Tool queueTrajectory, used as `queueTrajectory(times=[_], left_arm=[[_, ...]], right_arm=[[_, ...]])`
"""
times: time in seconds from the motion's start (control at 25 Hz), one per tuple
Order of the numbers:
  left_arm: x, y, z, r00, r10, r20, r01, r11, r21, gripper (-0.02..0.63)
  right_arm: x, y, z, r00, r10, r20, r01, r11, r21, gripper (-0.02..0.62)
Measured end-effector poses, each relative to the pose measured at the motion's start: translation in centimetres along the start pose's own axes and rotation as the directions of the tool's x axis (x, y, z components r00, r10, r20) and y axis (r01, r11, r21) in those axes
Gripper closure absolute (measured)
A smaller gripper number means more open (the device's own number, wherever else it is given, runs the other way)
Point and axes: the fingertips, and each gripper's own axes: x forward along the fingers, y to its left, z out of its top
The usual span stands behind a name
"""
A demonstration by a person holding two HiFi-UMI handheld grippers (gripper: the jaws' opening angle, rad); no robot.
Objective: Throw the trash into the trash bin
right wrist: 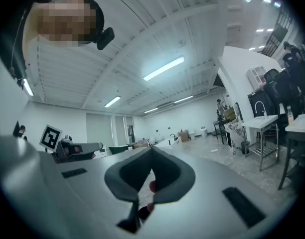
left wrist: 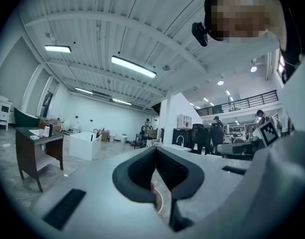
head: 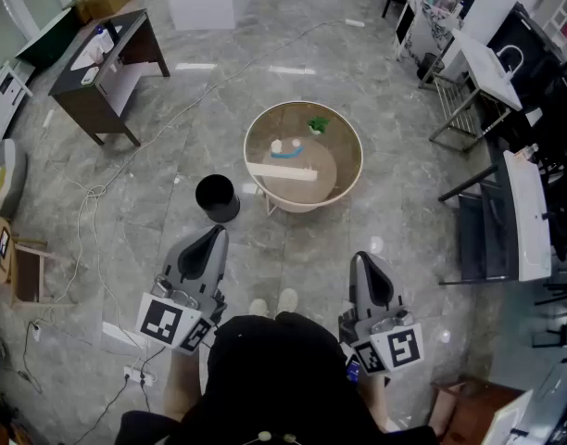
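Now shut and empty: left fingers [left wrist: 135,176], right fingers [right wrist: 167,178]. Could topple the black cylindrical trash bin [head: 217,197] ahead by reaching past carelessly.

Blk bin [head: 217,197] upright, beside table [head: 248,146] w/ trash [head: 286,153] (green, blue bits).

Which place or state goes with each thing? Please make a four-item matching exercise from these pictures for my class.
Column A
1. trash bin
2. green crumpled scrap
3. blue strip
4. left hand-held gripper

Column B
a. on the round table, close to its far rim
b. standing on the floor, left of the round table
c. jaws together, holding nothing
d. on the round table, nearer its middle

Pairs: 1-b, 2-a, 3-d, 4-c
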Motion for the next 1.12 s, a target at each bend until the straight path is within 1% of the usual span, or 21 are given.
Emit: queueTrajectory(times=[0.4,0.52,0.64,0.84,1.0,1.08,1.12], left_arm=[[1.2,-0.4,-0.3,1.000,0.000,-0.013,0.000,1.000,0.007,0.600],[1.4,-0.4,-0.5,1.000,0.003,-0.019,-0.003,1.000,0.008,0.600],[1.7,-0.3,-0.8,1.000,0.009,-0.028,-0.008,1.000,0.008,0.600],[2.4,-0.3,-1.3,0.999,0.025,-0.030,-0.025,1.000,0.012,0.600],[3.3,-0.5,-1.9,0.998,0.050,-0.034,-0.049,0.999,0.022,0.600],[3.6,-0.5,-2.3,0.998,0.054,-0.043,-0.054,0.999,0.007,0.598],[3.7,-0.4,-2.6,0.997,0.055,-0.046,-0.056,0.998,-0.006,0.598]], right_arm=[[0.7,-0.9,-0.2,1.000,0.007,-0.015,-0.007,1.000,-0.007,0.594],[0.7,-1.3,-0.4,1.000,0.005,-0.011,-0.004,1.000,0.025,0.594],[0.9,-1.5,-0.6,0.999,0.039,-0.007,-0.038,0.998,0.056,0.592],[1.4,-2.5,-1.3,0.997,0.073,-0.012,-0.072,0.996,0.057,0.592],[2.1,-4.2,-3.0,0.992,0.110,-0.063,-0.110,0.994,0.014,0.586],[2.8,-4.8,-4.0,0.987,0.132,-0.093,-0.133,0.991,-0.008,0.575],[3.2,-4.9,-4.3,0.984,0.148,-0.098,-0.150,0.989,-0.010,0.560]])
